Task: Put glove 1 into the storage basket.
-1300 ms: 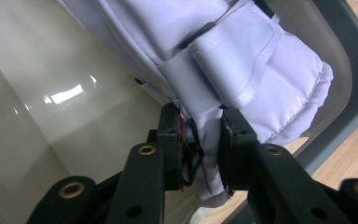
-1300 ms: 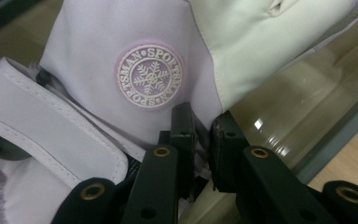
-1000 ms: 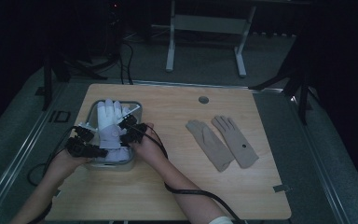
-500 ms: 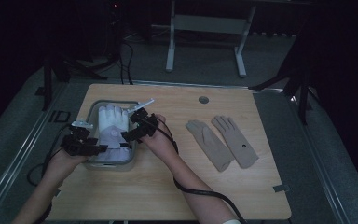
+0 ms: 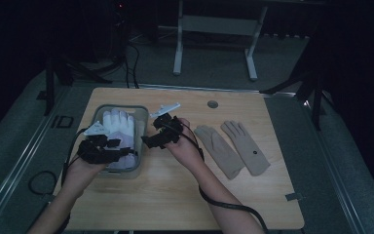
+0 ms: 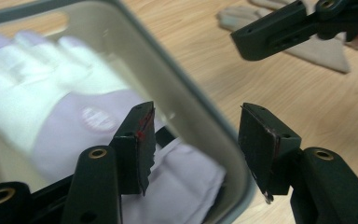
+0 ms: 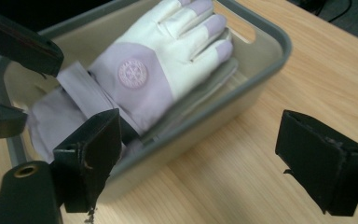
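Pulled back from over the bin since a second ago, the right tongs, now just off its right wall above bare table; the left tongs drawn toward the near right corner of the bin. Both tongs spread wide and empty, jaws apart in each gripper view, nothing pinched. White-and-lilac glove lying flat inside the bin, fingers pointing away from the person, cuff toward the near end, directly ahead and below the right tongs in the right gripper view and to the left of the left tongs in the left gripper view, where the bin's grey rim runs between the two jaws. What looks like a second glove tucked beneath it, edge just visible along the wall; not certain. Pair of tan gloves side by side on the table, well off to the right of the right tongs, untouched. Judged stage: white glove stowed in the bin, that placing seemingly complete, tongs released and clear. Left to do, on the evidence of the layout: likely the tan pair, not yet reached for, each needing a pick from the table and a carry across to the bin.
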